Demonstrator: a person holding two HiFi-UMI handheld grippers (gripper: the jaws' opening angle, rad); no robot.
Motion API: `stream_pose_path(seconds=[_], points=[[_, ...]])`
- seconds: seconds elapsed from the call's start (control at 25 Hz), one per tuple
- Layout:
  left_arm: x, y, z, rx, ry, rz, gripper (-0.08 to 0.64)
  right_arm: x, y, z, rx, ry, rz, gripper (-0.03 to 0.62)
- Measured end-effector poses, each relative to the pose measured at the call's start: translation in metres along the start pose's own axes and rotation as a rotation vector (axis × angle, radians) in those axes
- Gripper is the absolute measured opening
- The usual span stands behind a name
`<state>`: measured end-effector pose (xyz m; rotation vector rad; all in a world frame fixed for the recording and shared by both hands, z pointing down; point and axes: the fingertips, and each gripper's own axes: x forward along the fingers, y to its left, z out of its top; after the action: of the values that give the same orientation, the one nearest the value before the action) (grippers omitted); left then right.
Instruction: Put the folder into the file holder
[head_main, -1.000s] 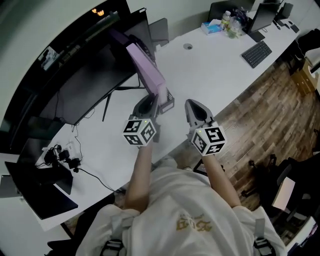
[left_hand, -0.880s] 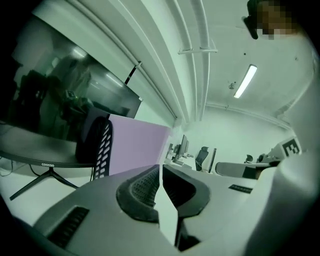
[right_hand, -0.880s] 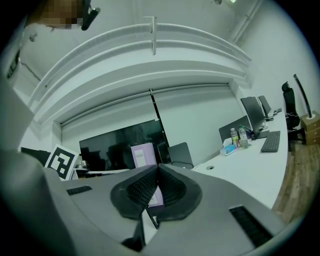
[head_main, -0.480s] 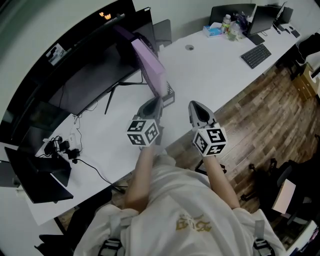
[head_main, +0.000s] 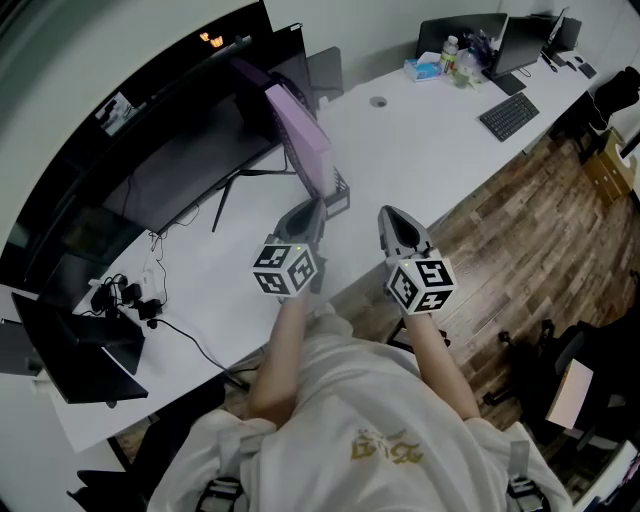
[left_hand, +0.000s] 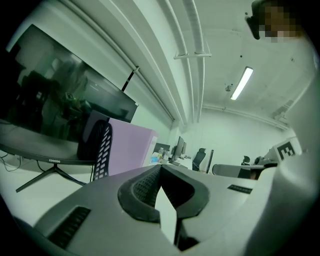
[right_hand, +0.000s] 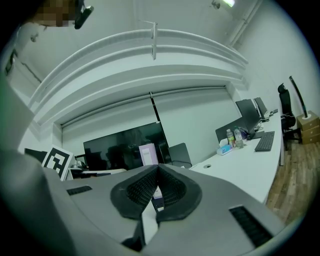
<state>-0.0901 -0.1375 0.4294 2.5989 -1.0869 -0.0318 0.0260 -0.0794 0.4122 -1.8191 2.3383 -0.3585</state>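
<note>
A purple folder (head_main: 300, 135) stands tilted in the black mesh file holder (head_main: 338, 196) on the white desk (head_main: 430, 150), in front of a curved monitor. My left gripper (head_main: 313, 206) is just short of the holder's near side, shut and empty. In the left gripper view the folder (left_hand: 131, 150) and the holder's mesh wall (left_hand: 101, 152) rise beyond the closed jaws (left_hand: 160, 168). My right gripper (head_main: 388, 212) hangs to the right over the desk edge, also shut on nothing. From the right gripper view (right_hand: 158, 168) the folder (right_hand: 148, 152) looks small and far off.
A large curved monitor (head_main: 170, 170) stands behind the holder. Cables and a small device (head_main: 125, 300) lie at the desk's left, beside a dark laptop (head_main: 80, 365). A keyboard (head_main: 508, 115), bottles and a tissue box (head_main: 440, 55) are far right. Wooden floor (head_main: 530, 260) lies to the right.
Both grippers have drawn back a little from the file holder toward the desk's near edge. The left gripper's fingers no longer reach the folder, which stays standing in the holder.
</note>
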Motion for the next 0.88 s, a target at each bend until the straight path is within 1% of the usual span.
stream_pose_path(seconds=[0.44, 0.88], points=[[-0.013, 0.001, 0.000, -0.016, -0.010, -0.007, 0.017, -0.005, 0.011, -0.005, -0.041, 0.004, 0.003, 0.011], [-0.017, -0.006, -0.006, -0.029, -0.002, -0.019, 0.017, -0.016, 0.011, -0.006, -0.043, 0.000, 0.001, 0.011]])
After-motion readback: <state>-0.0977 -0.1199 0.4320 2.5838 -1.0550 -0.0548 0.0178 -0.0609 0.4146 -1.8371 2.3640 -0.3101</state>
